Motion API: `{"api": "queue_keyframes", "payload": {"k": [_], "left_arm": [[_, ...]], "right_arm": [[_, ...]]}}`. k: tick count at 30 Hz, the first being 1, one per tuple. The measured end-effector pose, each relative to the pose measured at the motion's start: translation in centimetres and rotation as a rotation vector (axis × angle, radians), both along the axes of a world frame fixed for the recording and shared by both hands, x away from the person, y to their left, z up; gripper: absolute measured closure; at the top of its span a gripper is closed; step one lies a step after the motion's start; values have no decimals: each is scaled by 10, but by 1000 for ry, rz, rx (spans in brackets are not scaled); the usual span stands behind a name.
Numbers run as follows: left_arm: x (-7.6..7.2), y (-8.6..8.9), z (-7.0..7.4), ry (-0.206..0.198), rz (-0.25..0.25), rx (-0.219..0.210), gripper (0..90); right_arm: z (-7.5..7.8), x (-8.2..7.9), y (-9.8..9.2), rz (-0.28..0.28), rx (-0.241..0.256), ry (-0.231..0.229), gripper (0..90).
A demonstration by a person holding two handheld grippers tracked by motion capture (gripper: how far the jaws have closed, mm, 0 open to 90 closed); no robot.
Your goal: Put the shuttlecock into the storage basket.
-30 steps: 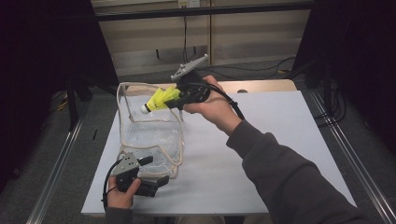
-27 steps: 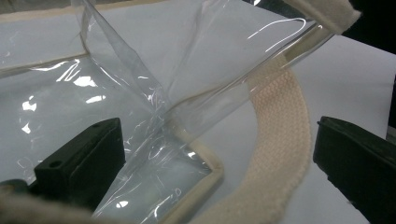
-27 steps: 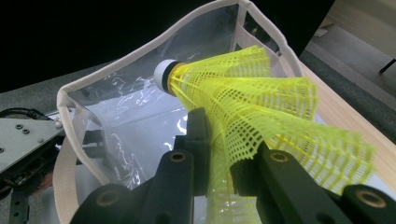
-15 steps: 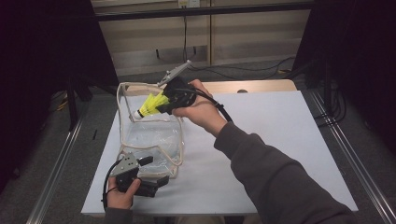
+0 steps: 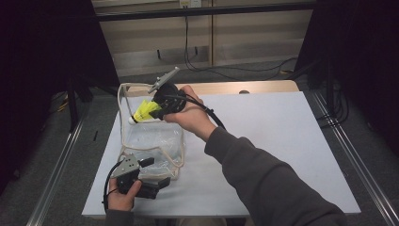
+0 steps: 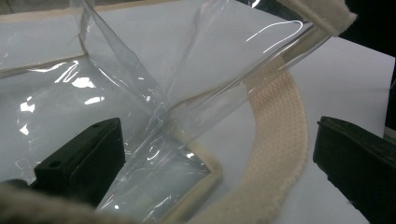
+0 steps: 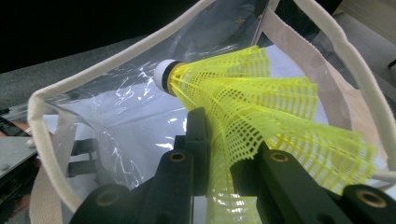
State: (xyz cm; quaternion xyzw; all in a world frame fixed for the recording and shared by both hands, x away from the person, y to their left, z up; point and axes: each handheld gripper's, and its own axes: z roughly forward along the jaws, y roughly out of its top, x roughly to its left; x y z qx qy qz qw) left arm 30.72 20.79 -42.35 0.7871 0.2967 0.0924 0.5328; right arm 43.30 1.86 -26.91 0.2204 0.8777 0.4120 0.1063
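**Yellow shuttlecock poised over a clear bag**

Yellow mesh is pinched flat between the jaws of the right gripper (image 5: 157,109), which are clamped on the skirt of the shuttlecock (image 7: 261,112); its white cork tip points ahead of the jaws, over the open mouth of the clear plastic tote bag (image 5: 153,141) just below. The left gripper (image 5: 153,172) sits at the bag's near corner with its jaws apart, the bag's corner seam and the cream webbing handle (image 6: 280,140) lying between them, not pinched as far as I can tell.

To do this well, I would carry the cork past the cream rim (image 7: 107,65) before releasing, so the skirt does not catch on it. The limp plastic wall may fold inward, so steadying the near corner would help. Around them lies a bare white table (image 5: 282,136); the right gripper's cable (image 5: 211,115) trails behind the hand.
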Motion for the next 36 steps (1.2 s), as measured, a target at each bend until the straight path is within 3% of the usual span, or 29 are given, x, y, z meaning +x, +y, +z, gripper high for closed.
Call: {"api": "queue_keyframes", "payload": {"k": [11, 36], "left_arm": [[0, 0, 0, 0, -7, -8, 20], [-1, 2, 1, 4, -16, -16, 21]], "right_arm": [[-11, 4, 23, -5, -24, 9, 798], [-22, 7, 47, -9, -35, 34, 796]]}}
